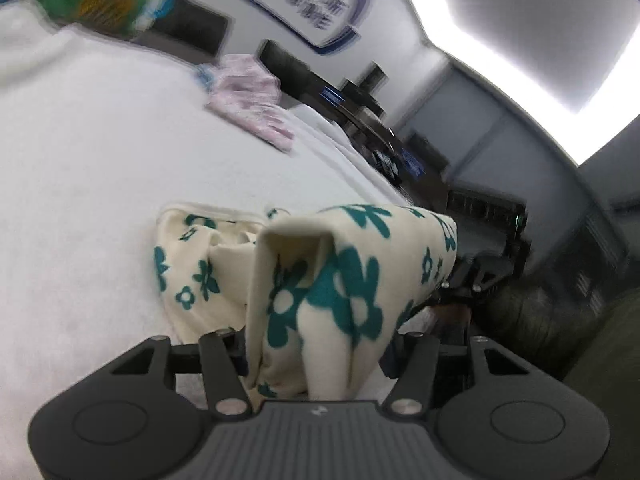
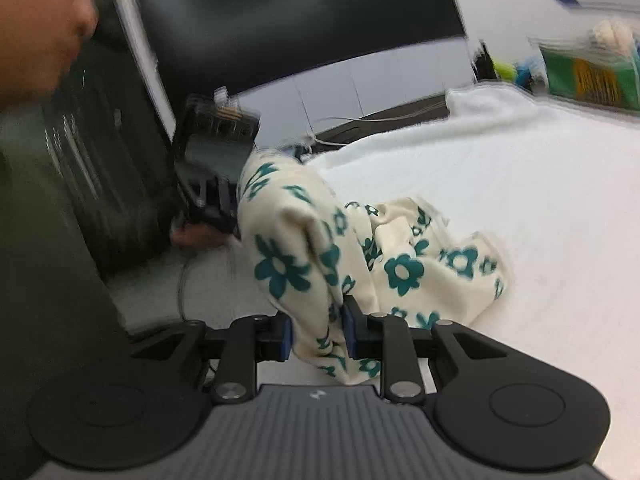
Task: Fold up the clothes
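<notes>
A cream garment with teal flowers (image 1: 340, 280) is held up between both grippers above a white fleece-covered table (image 1: 88, 168). My left gripper (image 1: 316, 354) is shut on one end of it; cloth drapes over and hides its fingertips. My right gripper (image 2: 318, 334) is shut on the other end (image 2: 304, 264), blue pads pressing the fabric. The rest of the garment lies bunched on the table (image 2: 424, 268). The left gripper's body shows in the right wrist view (image 2: 212, 168). The right gripper shows in the left wrist view (image 1: 464, 284).
A folded pink garment (image 1: 248, 100) lies farther back on the table. A green and orange package (image 2: 588, 76) sits at the table's far end. A dark monitor (image 2: 296, 16) stands behind. The person's face (image 2: 40, 24) is at the upper left.
</notes>
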